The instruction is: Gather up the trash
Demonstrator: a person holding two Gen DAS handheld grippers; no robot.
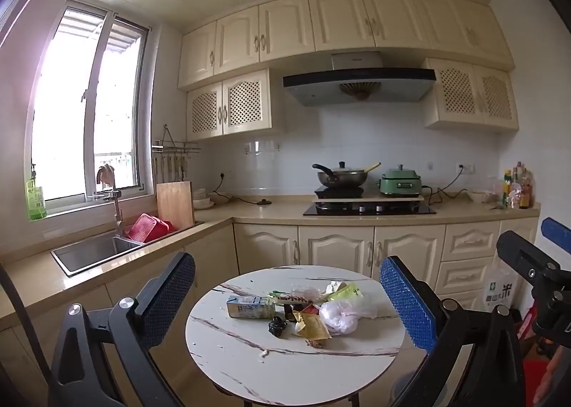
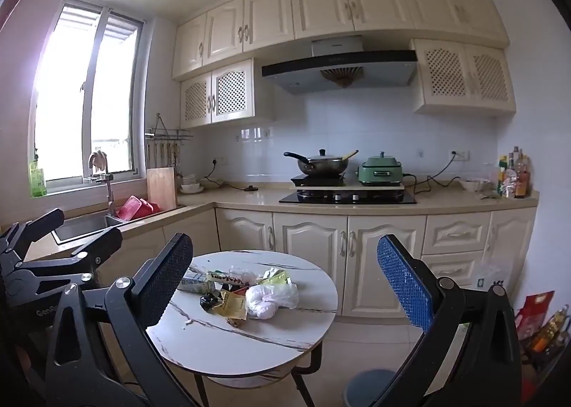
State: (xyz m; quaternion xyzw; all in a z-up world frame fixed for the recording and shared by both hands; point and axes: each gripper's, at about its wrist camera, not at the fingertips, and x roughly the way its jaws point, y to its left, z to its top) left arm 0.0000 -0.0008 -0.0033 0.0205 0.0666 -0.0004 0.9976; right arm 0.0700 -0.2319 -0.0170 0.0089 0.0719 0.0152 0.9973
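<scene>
Left wrist view shows both tools, left tool (image 1: 287, 296) and right tool (image 2: 285, 273), wide apart and empty, aimed at trash (image 1: 303, 310) on the desk (image 1: 249, 364), ready to grab.

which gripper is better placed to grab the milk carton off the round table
Left, probably. The milk carton lies at the pile's left end, framed between the open left gripper fingers; the right view shows it half hidden.

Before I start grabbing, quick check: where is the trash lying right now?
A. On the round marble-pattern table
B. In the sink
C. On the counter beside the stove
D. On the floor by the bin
A: the wrappers, the drink carton and the crumpled white bag sit clustered on the round table, with both grippers open and empty.
</scene>
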